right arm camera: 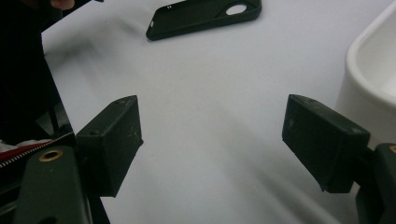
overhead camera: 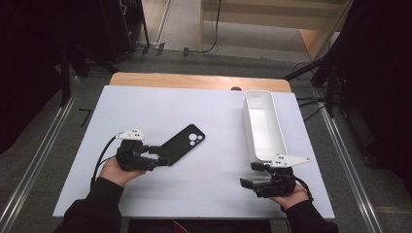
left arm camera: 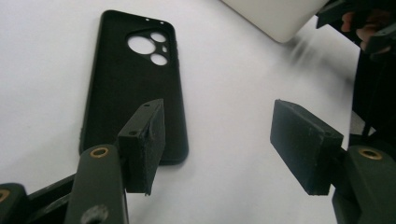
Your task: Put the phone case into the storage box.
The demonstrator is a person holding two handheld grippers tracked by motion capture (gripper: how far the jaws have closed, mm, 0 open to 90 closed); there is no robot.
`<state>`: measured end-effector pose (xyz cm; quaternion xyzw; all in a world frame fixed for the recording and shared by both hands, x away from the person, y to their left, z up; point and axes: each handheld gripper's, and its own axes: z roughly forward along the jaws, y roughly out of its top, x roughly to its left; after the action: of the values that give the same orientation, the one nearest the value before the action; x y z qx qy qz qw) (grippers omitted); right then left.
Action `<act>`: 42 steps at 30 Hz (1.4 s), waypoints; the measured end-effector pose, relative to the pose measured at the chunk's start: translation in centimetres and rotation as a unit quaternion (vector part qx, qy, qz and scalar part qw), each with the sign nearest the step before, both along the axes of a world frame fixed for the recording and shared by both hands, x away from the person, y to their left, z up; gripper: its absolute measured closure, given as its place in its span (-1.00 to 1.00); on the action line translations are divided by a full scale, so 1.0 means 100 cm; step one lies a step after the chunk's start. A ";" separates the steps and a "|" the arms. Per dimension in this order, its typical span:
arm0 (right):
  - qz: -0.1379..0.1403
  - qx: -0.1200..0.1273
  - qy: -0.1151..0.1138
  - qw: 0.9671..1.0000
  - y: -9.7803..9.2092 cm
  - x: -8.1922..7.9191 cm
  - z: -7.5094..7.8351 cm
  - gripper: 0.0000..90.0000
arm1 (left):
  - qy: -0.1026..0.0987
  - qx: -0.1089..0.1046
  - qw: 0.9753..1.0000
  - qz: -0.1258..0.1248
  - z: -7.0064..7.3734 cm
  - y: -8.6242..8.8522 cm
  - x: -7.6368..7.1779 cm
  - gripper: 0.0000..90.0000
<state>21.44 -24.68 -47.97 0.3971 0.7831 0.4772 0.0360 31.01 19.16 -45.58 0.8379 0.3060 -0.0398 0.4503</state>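
Black phone case (left arm camera: 135, 84), camera cutouts at far end, lying flat on white table (overhead camera: 204, 184). Left gripper (left arm camera: 224, 149): jaws spread wide, holding nothing; near end of case lies under and just beyond its left finger (left arm camera: 142, 144), right finger (left arm camera: 303, 144) well clear over bare table. Right gripper (right arm camera: 212, 144): jaws spread wide, empty, over bare table; case well ahead of its fingers. White tray (right arm camera: 373, 88): just beside right gripper's right finger (right arm camera: 322, 140), contact not discernible.
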 end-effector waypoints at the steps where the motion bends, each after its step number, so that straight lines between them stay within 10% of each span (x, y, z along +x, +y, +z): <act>1: -0.002 -0.001 0.002 1.000 0.000 0.000 0.000 -0.59 | 0.002 -0.004 1.000 0.000 0.000 0.001 -0.002 -0.22; 25: -0.001 -0.002 -0.001 1.000 -0.001 -0.002 0.000 -0.60 | 0.007 0.016 1.000 0.010 -0.009 0.030 -0.035 -0.32; 42: 0.000 0.001 0.001 1.000 -0.002 -0.004 0.000 -0.59 | -0.010 0.009 1.000 0.026 -0.002 0.032 -0.024 -0.32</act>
<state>21.07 -24.91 -47.95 0.3972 0.7826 0.4780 0.0345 28.65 22.38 -45.77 0.8339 0.3236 -0.0163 0.4469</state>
